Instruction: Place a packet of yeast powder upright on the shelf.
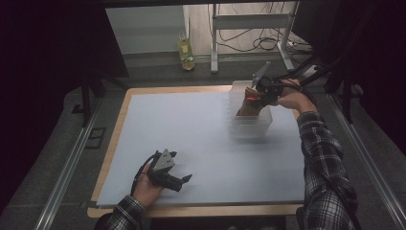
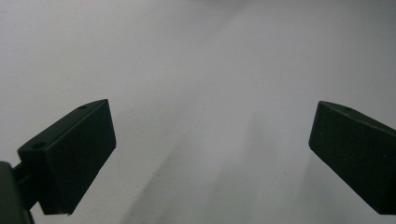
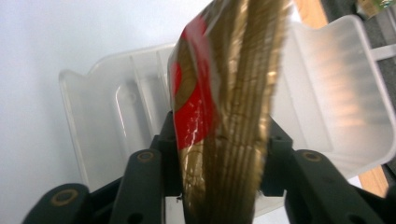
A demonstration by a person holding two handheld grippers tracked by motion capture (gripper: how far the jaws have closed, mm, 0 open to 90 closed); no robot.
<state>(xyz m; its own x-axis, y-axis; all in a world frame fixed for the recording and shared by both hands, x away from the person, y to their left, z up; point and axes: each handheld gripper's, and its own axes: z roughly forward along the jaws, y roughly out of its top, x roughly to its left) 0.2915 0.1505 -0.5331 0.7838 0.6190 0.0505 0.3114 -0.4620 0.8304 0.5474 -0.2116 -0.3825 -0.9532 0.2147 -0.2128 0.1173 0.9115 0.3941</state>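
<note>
Right gripper (image 1: 253,98): I have it at the far right of the table, over the clear plastic bin (image 1: 249,125); its jaws are clamped on a gold and red packet (image 1: 250,96).
Packet: in the right gripper view the gold and red packet (image 3: 224,112) stands on edge between my two jaws, pinched at its lower part — the gold side is ribbed, the red patch faces left.
Packet position: held above the open bin, its lower end inside the bin's walls as far as I can tell from the high view; whether it touches the floor of the bin I cannot tell.
Bin: translucent, rectangular, on the far right part of the white table sheet (image 1: 191,139); in the right gripper view its ribbed wall (image 3: 116,116) shows behind the packet.
Left gripper (image 1: 184,179): resting low at the near left of the sheet, well apart from the bin — jaws spread wide, nothing between them.
Left gripper view: the two black jaws stand far apart over bare white sheet (image 2: 201,84).
</note>
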